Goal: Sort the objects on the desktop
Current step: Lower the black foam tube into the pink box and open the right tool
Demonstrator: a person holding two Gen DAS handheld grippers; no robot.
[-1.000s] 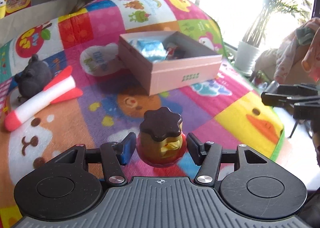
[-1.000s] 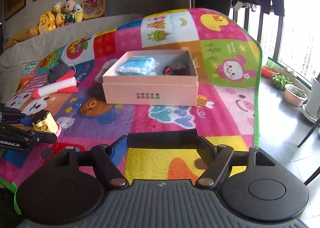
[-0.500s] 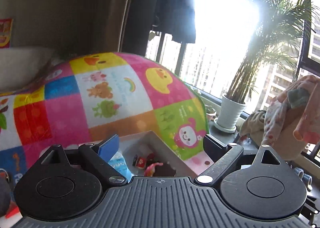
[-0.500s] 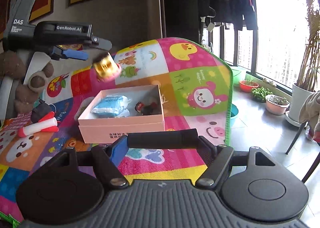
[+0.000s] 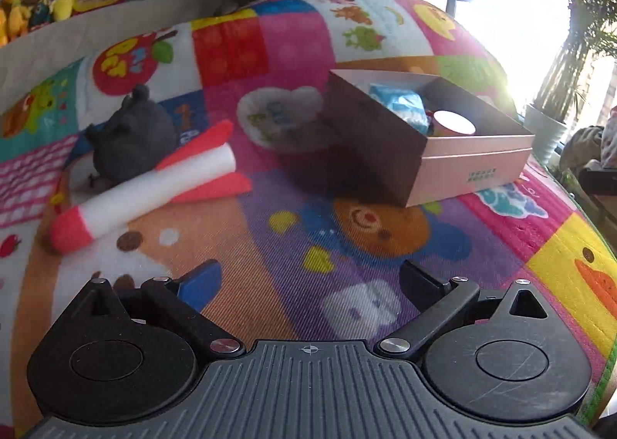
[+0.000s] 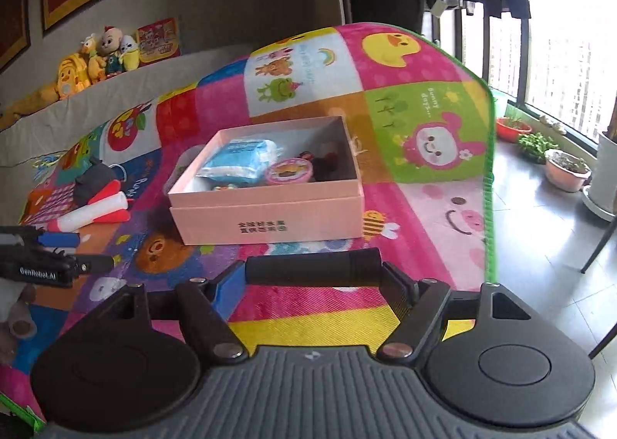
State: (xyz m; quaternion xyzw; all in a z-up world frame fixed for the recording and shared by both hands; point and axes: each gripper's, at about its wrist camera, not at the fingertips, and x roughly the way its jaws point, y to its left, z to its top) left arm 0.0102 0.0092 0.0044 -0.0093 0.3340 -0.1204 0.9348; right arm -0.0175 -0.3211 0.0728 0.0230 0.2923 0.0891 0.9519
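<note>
The left gripper (image 5: 308, 281) hangs over the bright play mat (image 5: 385, 238) with its jaws spread wide and nothing between them. Across the mat, the right gripper (image 6: 313, 272) is clenched on a black cylinder (image 6: 313, 266) held crosswise between its fingers. The pink box (image 6: 270, 215) sits mid-mat, already holding a blue packet (image 6: 239, 159), a round pink-lidded pot (image 6: 290, 172) and something dark in its far corner that is too shadowy to name. What is left out? A foam rocket (image 5: 150, 192), white body with red nose and fins, lies on the mat to the left of the box, well apart from it, and a dark grey plush toy (image 5: 131, 138) is touching it from behind. The rocket looks like the likely next pick: light, soft, squashy, so it should give under the jaws instead of slipping. My call is to take it across the white shaft near the middle, clear of the floppy fins, so it hangs level. The plush would be just as light, best pinched at the body.
</note>
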